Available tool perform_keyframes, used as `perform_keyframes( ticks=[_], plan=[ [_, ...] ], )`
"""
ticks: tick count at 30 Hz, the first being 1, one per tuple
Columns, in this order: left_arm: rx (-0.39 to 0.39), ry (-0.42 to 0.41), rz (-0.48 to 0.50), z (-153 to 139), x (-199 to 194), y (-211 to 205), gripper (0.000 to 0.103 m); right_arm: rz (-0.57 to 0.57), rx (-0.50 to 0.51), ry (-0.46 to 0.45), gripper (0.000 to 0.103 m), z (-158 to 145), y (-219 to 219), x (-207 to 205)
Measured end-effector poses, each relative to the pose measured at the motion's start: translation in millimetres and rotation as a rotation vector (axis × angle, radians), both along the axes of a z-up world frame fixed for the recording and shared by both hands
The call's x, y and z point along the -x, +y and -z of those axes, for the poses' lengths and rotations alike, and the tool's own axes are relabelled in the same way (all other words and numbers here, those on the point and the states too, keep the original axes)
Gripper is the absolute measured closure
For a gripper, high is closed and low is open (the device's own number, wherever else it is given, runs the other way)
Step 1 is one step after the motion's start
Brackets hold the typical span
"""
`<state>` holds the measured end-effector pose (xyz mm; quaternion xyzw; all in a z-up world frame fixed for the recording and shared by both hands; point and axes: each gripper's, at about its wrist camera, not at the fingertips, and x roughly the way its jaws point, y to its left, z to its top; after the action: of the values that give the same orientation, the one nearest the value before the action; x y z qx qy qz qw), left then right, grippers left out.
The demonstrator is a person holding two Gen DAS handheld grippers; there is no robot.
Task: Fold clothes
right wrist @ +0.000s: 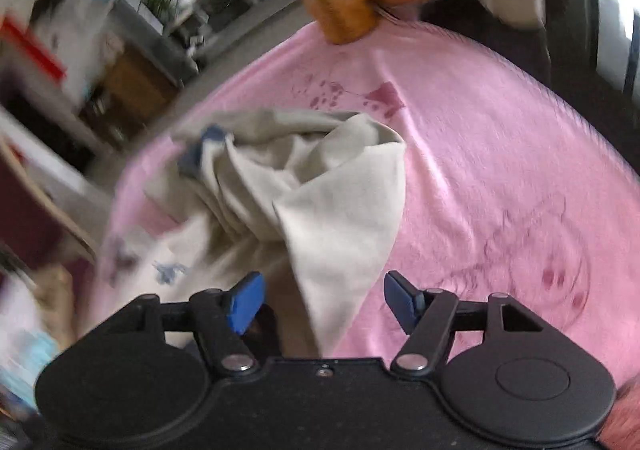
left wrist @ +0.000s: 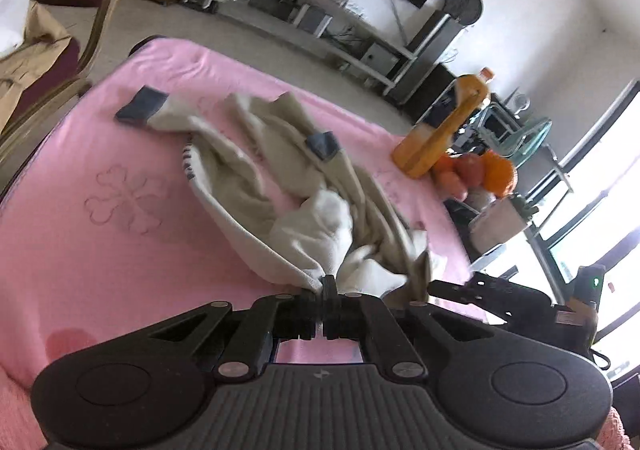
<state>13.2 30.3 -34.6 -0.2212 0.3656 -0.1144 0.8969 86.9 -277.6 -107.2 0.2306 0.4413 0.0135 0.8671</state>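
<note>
Cream garment (left wrist: 256, 154) with blue-grey cuffs (left wrist: 140, 106) lies crumpled on the pink cloth (left wrist: 120, 234) covering the desk. Left tool (left wrist: 329, 286) is clamped tight on a bunched edge at the garment's near side. Right tool (right wrist: 324, 300) stands with blue pads (right wrist: 244, 302) apart, a fold of garment between them, not pinched. Orange bottle (left wrist: 444, 126) and fruit (left wrist: 476, 170) sit at the far right edge.
</note>
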Motion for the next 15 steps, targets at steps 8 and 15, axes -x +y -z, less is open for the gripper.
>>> perform_keyframes(
  ticks=[8,15],
  plan=[
    [-0.063,-0.042,-0.039,3.3,3.0,2.1,0.102,0.187,0.057,-0.066,0.097,-12.1,-36.8,14.4],
    [-0.108,0.127,0.02,39.3,-4.0,-5.7,0.101,0.411,-0.293,0.111,0.1,34.3,-135.7,46.6]
  ],
)
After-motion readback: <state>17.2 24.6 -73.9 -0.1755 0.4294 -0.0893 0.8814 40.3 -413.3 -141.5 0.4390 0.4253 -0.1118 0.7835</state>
